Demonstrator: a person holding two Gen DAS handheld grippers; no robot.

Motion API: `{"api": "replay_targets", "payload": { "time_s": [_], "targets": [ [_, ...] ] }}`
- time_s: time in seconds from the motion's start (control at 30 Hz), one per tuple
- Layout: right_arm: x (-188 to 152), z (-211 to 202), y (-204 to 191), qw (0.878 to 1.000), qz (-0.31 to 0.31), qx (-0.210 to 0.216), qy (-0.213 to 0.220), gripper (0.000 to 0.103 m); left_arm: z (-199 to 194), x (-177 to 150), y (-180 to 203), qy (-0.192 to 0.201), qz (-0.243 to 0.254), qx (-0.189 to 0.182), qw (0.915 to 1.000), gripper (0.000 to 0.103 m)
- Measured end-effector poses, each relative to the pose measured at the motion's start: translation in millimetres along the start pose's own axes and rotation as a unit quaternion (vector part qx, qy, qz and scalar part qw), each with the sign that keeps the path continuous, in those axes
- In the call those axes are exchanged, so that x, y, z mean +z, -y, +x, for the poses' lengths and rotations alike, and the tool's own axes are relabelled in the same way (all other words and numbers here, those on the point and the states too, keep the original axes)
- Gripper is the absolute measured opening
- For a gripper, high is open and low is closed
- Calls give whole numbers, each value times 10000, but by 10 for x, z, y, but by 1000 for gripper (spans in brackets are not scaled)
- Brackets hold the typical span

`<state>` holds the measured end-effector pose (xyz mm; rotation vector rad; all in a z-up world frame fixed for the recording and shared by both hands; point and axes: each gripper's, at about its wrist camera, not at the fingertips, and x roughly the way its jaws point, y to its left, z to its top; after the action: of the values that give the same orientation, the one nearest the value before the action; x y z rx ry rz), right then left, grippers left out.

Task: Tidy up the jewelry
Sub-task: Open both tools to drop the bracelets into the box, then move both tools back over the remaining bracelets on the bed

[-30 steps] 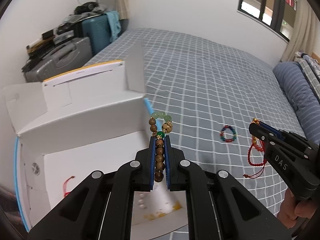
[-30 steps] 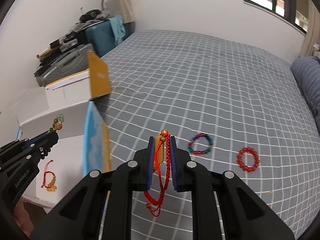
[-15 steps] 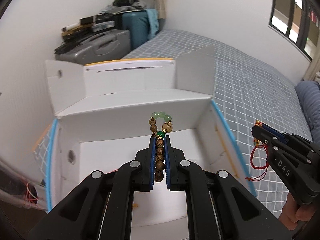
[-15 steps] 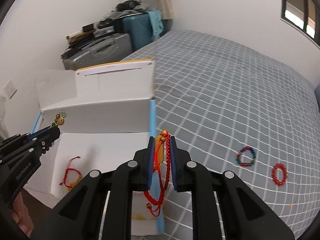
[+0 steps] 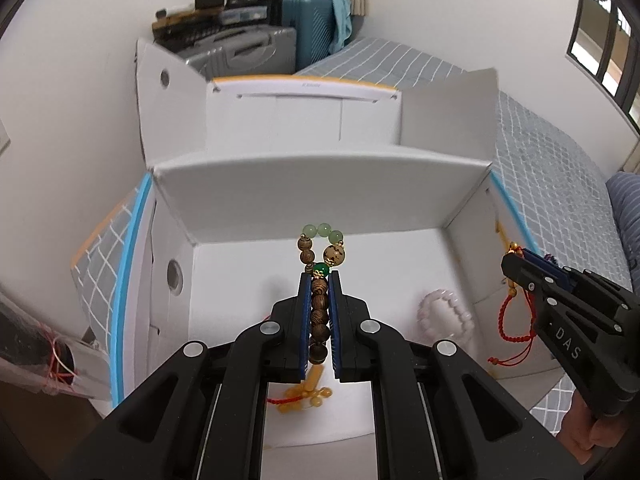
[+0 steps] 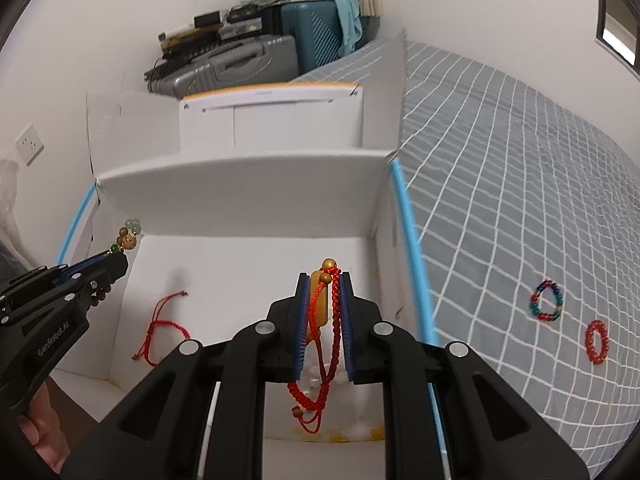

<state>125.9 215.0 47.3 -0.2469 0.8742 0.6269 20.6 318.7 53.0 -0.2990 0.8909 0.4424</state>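
left gripper (image 5: 319, 276) clamped on wooden bead bracelet (image 5: 320, 308), right gripper (image 6: 324, 280) clamped on red cord bracelet (image 6: 320, 344); both over white box (image 5: 320, 184).

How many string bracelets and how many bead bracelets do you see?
Cord: 2, red cord bracelet in right gripper, second red cord bracelet in box
Bead: 4, wooden bracelet in left gripper, pink bracelet in box, multicolour bracelet and red bead bracelet on bed
Total: 6

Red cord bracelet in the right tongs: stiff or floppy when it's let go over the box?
Probably floppy: the red cord bracelet sags in loose loops below the right tongs. Likely light, since a thin pinch holds it. It should drop limp rather than roll, though its knotted tails may snag on the pads.
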Motion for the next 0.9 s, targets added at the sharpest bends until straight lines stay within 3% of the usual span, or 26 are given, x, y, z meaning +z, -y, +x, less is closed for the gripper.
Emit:
{"api": "replay_targets", "payload": {
  "time_s": [0.5,0.57,0.6,0.67,0.77,0.9],
  "targets": [
    [-134,296,-87,9991,-74,-124,-388,17,318,-155,-149,-503,-19,15,9987,9],
    [-130,279,-93,9992,-87,-144,-360,22,332,-159,-162,-580,-56,19,9983,16],
    [-119,264,-99,9993,-98,-141,-326,36,341,-158,-171,-602,-88,21,9981,22],
    [-115,194,-102,9996,-114,-196,-174,57,301,-154,-195,-526,-161,41,9985,52],
    [-108,92,-109,9996,-149,-235,-38,69,205,-129,-204,-345,-177,170,9991,68],
    [-78,-33,-120,9991,-233,-324,157,83,96,-97,-203,-198,-222,170,9994,79]
  ]
}}
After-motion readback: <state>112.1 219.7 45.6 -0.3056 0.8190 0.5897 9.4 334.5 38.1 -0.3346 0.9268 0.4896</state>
